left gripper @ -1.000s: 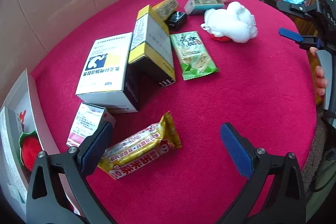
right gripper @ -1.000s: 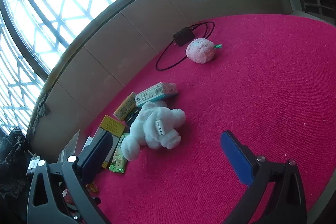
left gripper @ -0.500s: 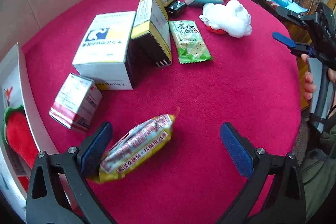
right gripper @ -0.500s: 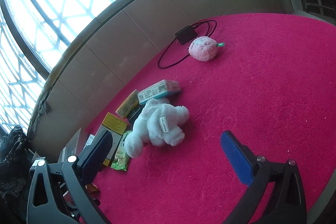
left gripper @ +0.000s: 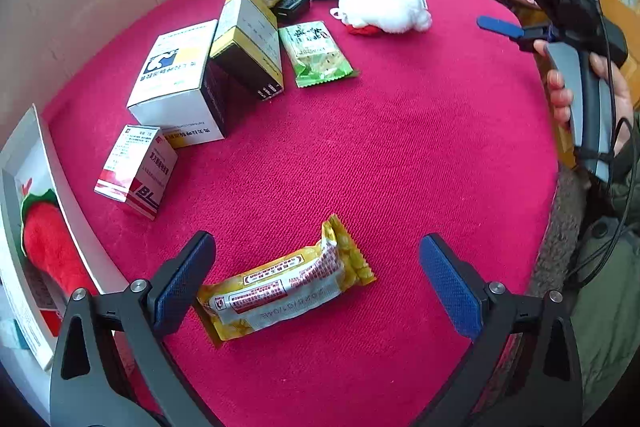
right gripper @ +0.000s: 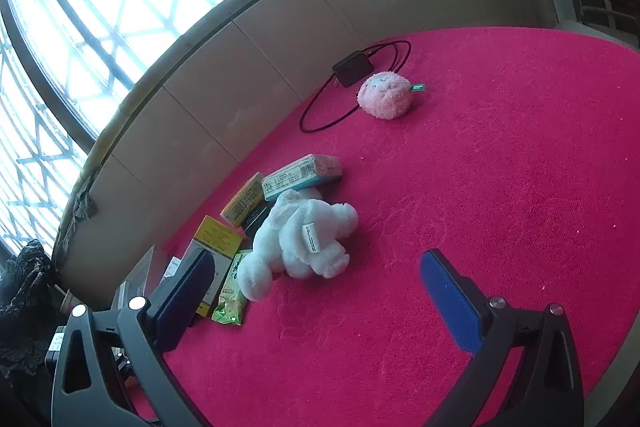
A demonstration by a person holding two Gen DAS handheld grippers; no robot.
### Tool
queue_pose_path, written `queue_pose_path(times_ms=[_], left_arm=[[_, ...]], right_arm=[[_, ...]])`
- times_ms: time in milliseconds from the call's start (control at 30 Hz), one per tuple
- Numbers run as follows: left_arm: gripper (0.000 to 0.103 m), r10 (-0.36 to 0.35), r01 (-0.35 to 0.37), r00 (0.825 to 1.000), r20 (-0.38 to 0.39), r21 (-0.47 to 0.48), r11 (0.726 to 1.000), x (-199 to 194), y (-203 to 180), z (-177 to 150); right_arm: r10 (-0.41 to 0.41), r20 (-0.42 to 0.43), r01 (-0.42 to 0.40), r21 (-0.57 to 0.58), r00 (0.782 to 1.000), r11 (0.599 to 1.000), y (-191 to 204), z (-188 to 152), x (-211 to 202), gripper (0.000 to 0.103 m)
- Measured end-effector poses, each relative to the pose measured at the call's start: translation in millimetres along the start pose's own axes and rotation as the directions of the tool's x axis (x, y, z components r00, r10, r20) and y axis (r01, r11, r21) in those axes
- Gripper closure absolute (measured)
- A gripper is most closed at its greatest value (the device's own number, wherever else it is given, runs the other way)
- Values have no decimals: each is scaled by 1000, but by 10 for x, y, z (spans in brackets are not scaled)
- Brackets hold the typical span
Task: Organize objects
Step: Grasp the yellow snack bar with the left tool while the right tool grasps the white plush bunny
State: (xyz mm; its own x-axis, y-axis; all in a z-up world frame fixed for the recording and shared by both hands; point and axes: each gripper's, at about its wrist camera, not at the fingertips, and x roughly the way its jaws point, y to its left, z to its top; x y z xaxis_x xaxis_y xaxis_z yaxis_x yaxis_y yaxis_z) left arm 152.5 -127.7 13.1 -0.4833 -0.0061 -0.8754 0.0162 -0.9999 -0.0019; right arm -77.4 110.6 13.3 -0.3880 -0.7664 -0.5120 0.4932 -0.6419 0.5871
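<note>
left wrist view: the left claw (left gripper: 316, 283) is spread wide and released over the round desk with a magenta cloth (left gripper: 420, 147). a yellow plastic snack packet (left gripper: 286, 291) lies flat between its pads, one end touching the left pad. the right claw (left gripper: 500, 25), held in a hand (left gripper: 560, 95), hovers at the desk's right edge.

right wrist view: the right claw is also released, empty, near a white plush toy (right gripper: 298, 237) that lies beside a green snack pouch (right gripper: 230, 297).

Yellow snack packet (left gripper: 286, 289) lies flat on the red cloth (left gripper: 400, 155), apart from the boxes (left gripper: 192, 83).
</note>
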Motion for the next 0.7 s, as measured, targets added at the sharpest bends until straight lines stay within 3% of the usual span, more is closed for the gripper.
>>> queue_pose_path(times_ms=[200,400,500,567,700], left_arm=[[0,53,-44,996,-65,131,990,14,-34,-73],[4,93,-82,992,-82,132,988,54,54,-99],[14,78,-71,995,-61,111,991,69,85,-59],[30,39,-34,998,-53,90,995,72,114,-51],[50,13,-11,999,-37,57,998,36,148,-84]], right_arm=[[10,-1,-10,-29,1000,1000,19,60,-18,0],[-39,-74,26,-179,997,983,249,167,248,0],[-72,-95,48,-235,993,971,397,180,510,0],[-104,-107,72,-266,989,961,462,183,697,0],[-154,-186,93,-300,970,949,511,139,1036,0]])
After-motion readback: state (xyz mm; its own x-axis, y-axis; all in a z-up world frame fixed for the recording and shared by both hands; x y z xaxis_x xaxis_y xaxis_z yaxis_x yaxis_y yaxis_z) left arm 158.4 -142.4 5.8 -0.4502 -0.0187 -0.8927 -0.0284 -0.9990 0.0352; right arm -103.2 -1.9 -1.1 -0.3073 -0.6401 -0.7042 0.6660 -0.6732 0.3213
